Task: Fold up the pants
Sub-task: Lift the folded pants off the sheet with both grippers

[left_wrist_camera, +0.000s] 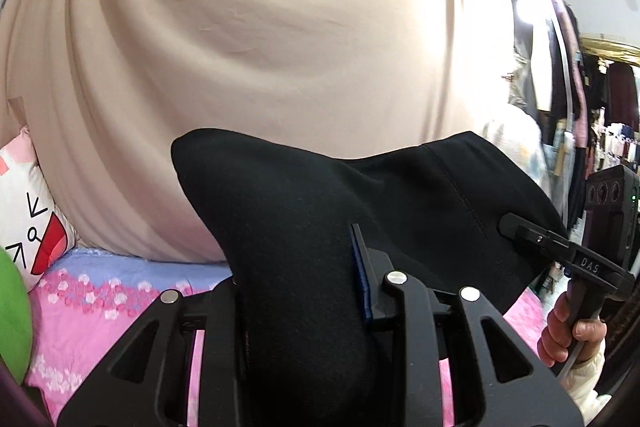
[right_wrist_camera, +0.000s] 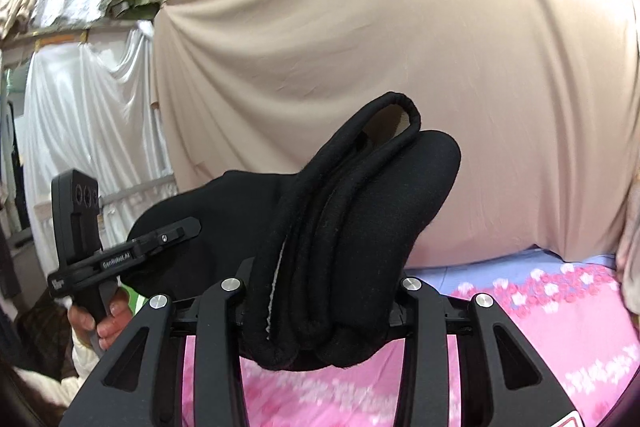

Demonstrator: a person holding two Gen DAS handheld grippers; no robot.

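2 tongs (left_wrist_camera: 304,291) (right_wrist_camera: 320,291) clamped on black pants (left_wrist_camera: 304,211); hem loop (right_wrist_camera: 400,107) only in right view.

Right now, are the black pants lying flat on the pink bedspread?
No. The black pants are bunched and lifted clear above the pink bedspread, clamped in the right gripper and the left gripper.

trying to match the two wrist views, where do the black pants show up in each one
Left wrist view: the black pants fill the lower centre, bunched between the left gripper fingers, stretching right to the right gripper.
Right wrist view: the pants sit at centre, clamped in the right gripper, running left to the left gripper.
Shared landmark: the beige curtain behind.
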